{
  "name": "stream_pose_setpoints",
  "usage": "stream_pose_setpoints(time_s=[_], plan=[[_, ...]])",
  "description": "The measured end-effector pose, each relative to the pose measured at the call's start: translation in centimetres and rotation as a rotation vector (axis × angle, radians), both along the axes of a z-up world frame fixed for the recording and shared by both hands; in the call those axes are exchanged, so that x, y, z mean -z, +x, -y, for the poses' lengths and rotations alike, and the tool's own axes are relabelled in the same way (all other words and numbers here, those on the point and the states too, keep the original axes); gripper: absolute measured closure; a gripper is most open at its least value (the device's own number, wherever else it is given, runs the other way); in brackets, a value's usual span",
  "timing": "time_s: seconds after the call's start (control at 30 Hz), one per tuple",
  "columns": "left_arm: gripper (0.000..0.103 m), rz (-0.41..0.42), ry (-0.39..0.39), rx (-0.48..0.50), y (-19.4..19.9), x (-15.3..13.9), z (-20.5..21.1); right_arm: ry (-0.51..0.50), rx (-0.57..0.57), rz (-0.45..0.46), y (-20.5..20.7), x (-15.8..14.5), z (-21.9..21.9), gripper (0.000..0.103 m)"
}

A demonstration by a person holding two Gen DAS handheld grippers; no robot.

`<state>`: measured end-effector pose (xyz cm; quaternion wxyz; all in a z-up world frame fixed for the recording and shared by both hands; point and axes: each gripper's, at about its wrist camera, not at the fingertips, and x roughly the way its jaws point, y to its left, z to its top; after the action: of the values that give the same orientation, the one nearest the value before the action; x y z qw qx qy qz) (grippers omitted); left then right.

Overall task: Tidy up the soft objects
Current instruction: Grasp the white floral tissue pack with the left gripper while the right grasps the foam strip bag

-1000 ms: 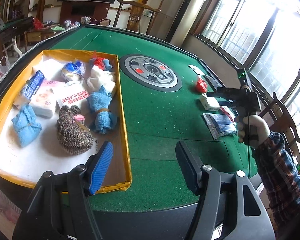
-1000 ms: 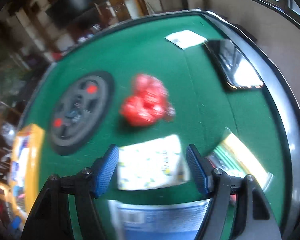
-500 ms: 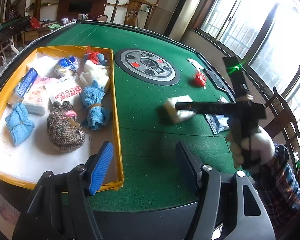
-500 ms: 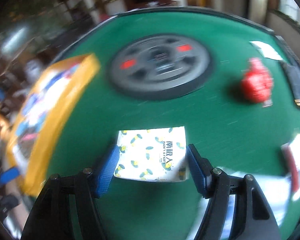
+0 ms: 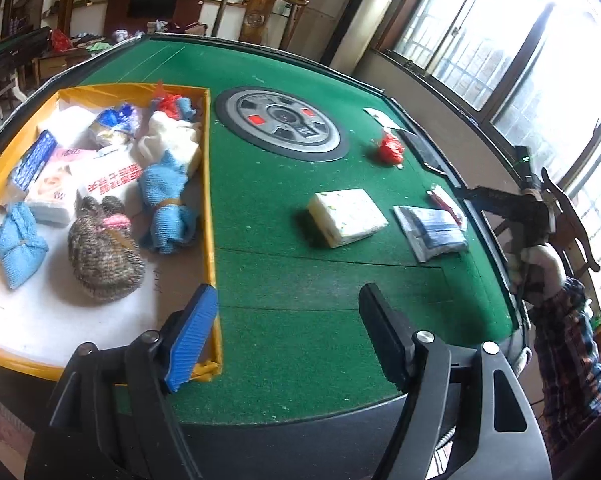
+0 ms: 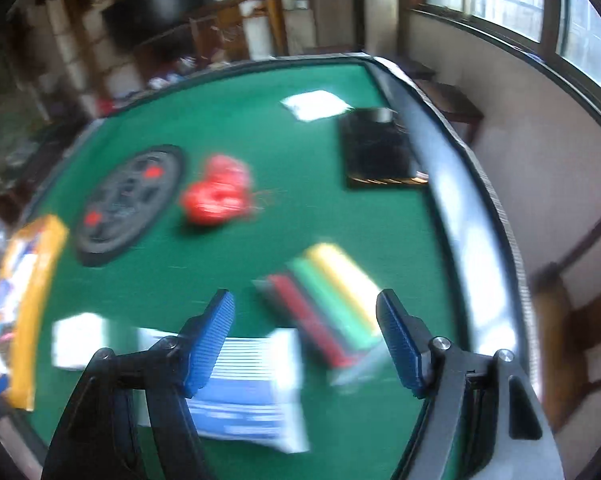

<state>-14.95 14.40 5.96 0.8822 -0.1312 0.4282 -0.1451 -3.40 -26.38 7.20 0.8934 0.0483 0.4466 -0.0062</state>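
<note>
Yellow tray of soft bundles, tissue pack on green felt, left gripper empty, parted

Counted: two tools, three blue cloth bundles, one knitted hat, one tissue pack on the desk, one red bag, one yellow tray.

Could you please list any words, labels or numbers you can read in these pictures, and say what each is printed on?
None can be quoted with confidence.
White tissue pack in the yellow tray: large red Chinese characters, upside down in the left wrist view, not legible.
Pink-and-white tissue pack: small print, too small.
Patterned tissue pack on the green table: print too small.
Blue-and-white packet: lines of text, motion-blurred.
</note>
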Motion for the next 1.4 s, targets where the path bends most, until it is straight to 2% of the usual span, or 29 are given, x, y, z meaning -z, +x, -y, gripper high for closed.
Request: stream_pose_setpoints(time_s=[0.2,0.23,0.33,0.47,0.6,0.7,0.77,0.83,0.93,0.97,1.03,1.07,1.13,1.2,1.23,1.27,1.3,1.4], plan=[[0.031,0.018,0.056,0.044,0.0,-0.7,2.2,0.023,0.006,-0.07,1.6,2.3,2.7,0.034],[0.031,0.017,0.063,0.05,0.2,-0.7,2.5,0.017,0.003,-0.074,1.9,2.7,2.7,0.03],[0.031,0.023,0.106,0.076,0.9,-0.7,4.1,0.015,0.001,-0.066,2.3,3.1,2.0,0.023],[0.031,0.022,0.18,0.138,2.3,-0.2,7.2,0.06,0.04,-0.047,2.8,3.4,2.2,0.019],[0.031,-0.043,0.201,0.173,4.4,1.7,9.2,0.063,0.085,-0.008,2.6,3.6,1.8,0.019],[0.031,-0.106,0.192,0.159,5.4,3.1,9.6,0.047,0.11,0.008,2.8,3.9,1.2,0.019],[0.031,-0.132,0.187,0.149,5.7,3.8,9.6,0.027,0.111,0.016,2.7,4.0,1.0,0.022],[0.028,-0.125,0.191,0.145,5.7,4.1,9.6,-0.009,0.105,0.017,2.5,4.1,0.7,0.028],[0.023,-0.126,0.18,0.147,6.0,4.2,9.6,-0.022,0.111,0.026,1.9,3.9,0.7,0.043],[0.015,-0.123,0.154,0.156,6.1,4.2,9.4,-0.028,0.112,0.028,1.7,3.9,0.7,0.048],[0.0,-0.11,0.101,0.189,6.0,4.5,9.4,-0.043,0.104,0.029,1.2,3.8,0.6,0.051],[0.0,-0.097,0.108,0.213,5.6,4.6,9.7,-0.047,0.099,0.028,1.0,3.8,0.5,0.051],[0.0,-0.062,0.248,0.274,4.6,5.2,11.4,-0.048,0.097,0.029,0.7,3.8,0.5,0.051],[0.0,-0.075,0.357,0.317,4.3,5.4,12.8,-0.042,0.096,0.031,0.6,3.8,0.5,0.051],[0.0,-0.08,0.351,0.327,4.5,5.3,13.0,-0.038,0.096,0.033,0.5,3.8,0.6,0.05],[0.0,-0.074,0.304,0.344,5.0,4.9,12.9,-0.033,0.095,0.033,0.7,3.8,0.7,0.049],[0.0,-0.055,0.288,0.343,5.4,4.4,12.7,-0.027,0.091,0.034,0.7,3.8,0.7,0.049],[0.0,0.028,0.344,0.306,7.7,2.9,12.5,-0.015,0.087,0.037,0.8,3.8,0.9,0.049]])
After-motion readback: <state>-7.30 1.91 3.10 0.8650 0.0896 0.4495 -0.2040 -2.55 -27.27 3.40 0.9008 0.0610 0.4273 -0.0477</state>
